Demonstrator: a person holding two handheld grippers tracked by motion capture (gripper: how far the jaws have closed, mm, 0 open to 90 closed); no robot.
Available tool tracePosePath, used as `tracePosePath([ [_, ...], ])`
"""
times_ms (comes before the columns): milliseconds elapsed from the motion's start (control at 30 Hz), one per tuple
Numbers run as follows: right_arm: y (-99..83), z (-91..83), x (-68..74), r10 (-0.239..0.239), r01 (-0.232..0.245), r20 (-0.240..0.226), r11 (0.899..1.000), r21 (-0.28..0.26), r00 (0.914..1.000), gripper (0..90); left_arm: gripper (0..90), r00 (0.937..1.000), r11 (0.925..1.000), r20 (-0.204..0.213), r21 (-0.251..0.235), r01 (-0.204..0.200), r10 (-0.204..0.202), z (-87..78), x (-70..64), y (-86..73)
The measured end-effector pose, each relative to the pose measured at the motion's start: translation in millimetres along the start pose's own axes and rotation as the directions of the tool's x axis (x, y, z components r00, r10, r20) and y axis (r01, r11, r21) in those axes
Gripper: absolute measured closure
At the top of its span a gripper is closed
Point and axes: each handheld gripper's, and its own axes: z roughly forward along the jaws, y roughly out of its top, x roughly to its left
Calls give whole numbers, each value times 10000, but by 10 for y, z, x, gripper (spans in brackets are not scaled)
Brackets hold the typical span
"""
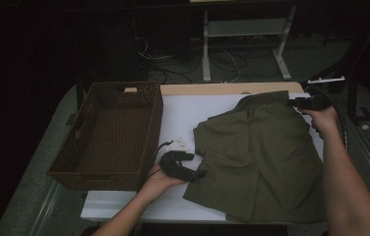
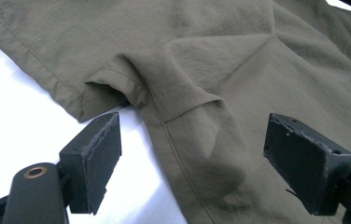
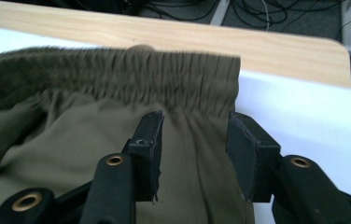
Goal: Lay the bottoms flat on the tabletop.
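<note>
Looks like a lab or test room, dimly lit. Bare work table [image 1: 232, 89] with a pale wooden edge and a white sheet [image 1: 183, 110] laid over it. Behind it, on a grey floor, a tangle of loose cables [image 1: 173, 59] and the white metal legs of a stand [image 1: 244, 29]. Handheld grippers wired up by cable, a wicker basket [image 1: 109, 132] set out at the table's left. Nothing homely about it.
</note>
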Motion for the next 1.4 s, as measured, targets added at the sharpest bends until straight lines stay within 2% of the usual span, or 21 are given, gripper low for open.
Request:
tracePosePath([
  [300, -261, -289, 101, -535, 538, -192, 9984, 162, 9984, 506, 182, 10000, 10000, 65, -10, 69, -69, -20, -4, -21],
  [500, -441, -474, 114, -351, 350, -173, 9994, -55, 9992, 503, 156, 9999, 10000, 118, 2, -20, 20, -26, -4, -32],
  [633, -561, -554, 119, -433, 433, -27, 9988, 241, 9991, 504, 140, 9998, 9999, 190, -15, -114, 114, -18, -21, -30],
  [833, -755, -668, 113, -89, 87, 66, 9995, 305, 9999, 518, 105, 9989, 9994, 333, -111, -319, 323, -25, -56, -23],
  [1033, -936, -715, 110, -91, 72, 303, 9980, 632, 9995, 529, 29, 9987, 9992, 344, 123, -388, 383, -9, -95, -61],
  [1133, -1002, -699, 95, -270, 227, 451, 9954, 927, 9986, 552, 15, 9984, 9986, 281, 157, -495, 491, -31, -105, -93],
  [1267, -1052, -625, 41, -83, 31, 422, 9926, 1212, 9991, 570, 6, 9986, 9990, 260, -4, -455, 455, -32, -98, -75],
  [1400, -1088, -571, 12, -147, 74, 484, 9890, 1478, 9987, 600, 5, 9988, 9991, 243, -87, -415, 417, -32, -86, -64],
])
